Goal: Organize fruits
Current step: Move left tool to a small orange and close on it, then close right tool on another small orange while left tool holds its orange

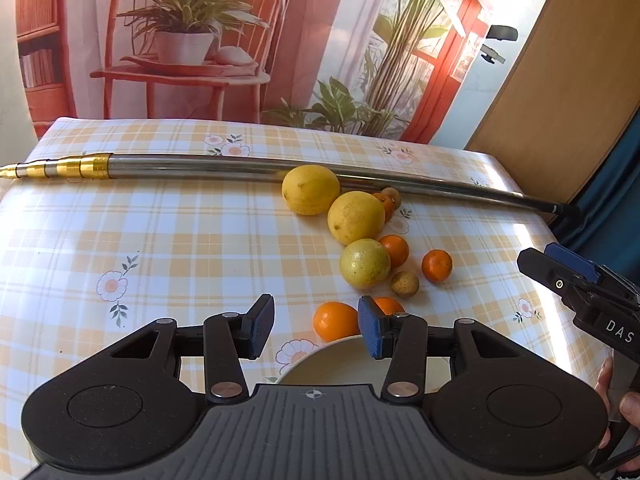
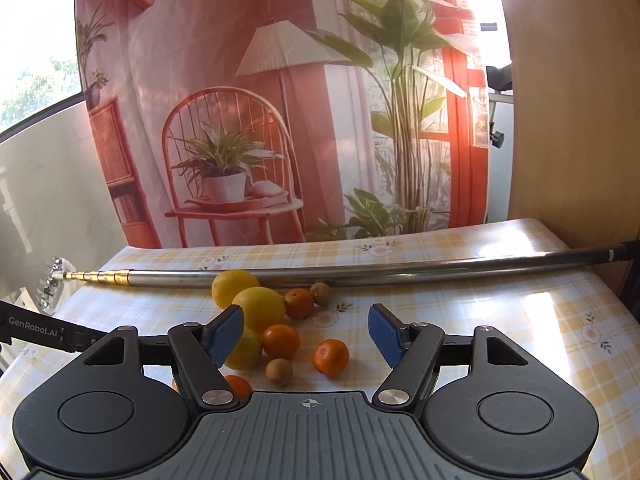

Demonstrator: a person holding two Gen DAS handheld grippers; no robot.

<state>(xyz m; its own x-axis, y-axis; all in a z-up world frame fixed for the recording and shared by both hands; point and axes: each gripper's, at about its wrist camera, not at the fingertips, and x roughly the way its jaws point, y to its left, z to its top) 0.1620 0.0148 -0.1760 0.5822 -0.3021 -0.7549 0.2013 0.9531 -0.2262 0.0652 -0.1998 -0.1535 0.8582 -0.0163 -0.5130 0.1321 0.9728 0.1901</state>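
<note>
Fruit lies loose on the checked tablecloth (image 1: pixel 160 240): three yellow lemons (image 1: pixel 355 217), several small oranges (image 1: pixel 437 265) and two brownish little fruits (image 1: pixel 405 283). My left gripper (image 1: pixel 316 326) is open and empty, hovering over a cream bowl (image 1: pixel 332 362) whose rim shows between its fingers; one orange (image 1: pixel 335 320) sits just past the bowl. The right gripper (image 2: pixel 306 334) is open too, empty, above the near side of the pile, with an orange (image 2: pixel 330 357) and a brown fruit (image 2: pixel 279 371) between its fingers in the view. Seen from the left wrist, the right gripper (image 1: pixel 576 280) enters from the right.
A long metal telescopic pole (image 1: pixel 248 166) with a gold tip lies across the far side of the table behind the fruit. A printed backdrop (image 2: pixel 280 120) hangs past the table's far edge. A wooden panel (image 1: pixel 568 80) stands at the right. A hand (image 1: pixel 624 408) holds the right gripper.
</note>
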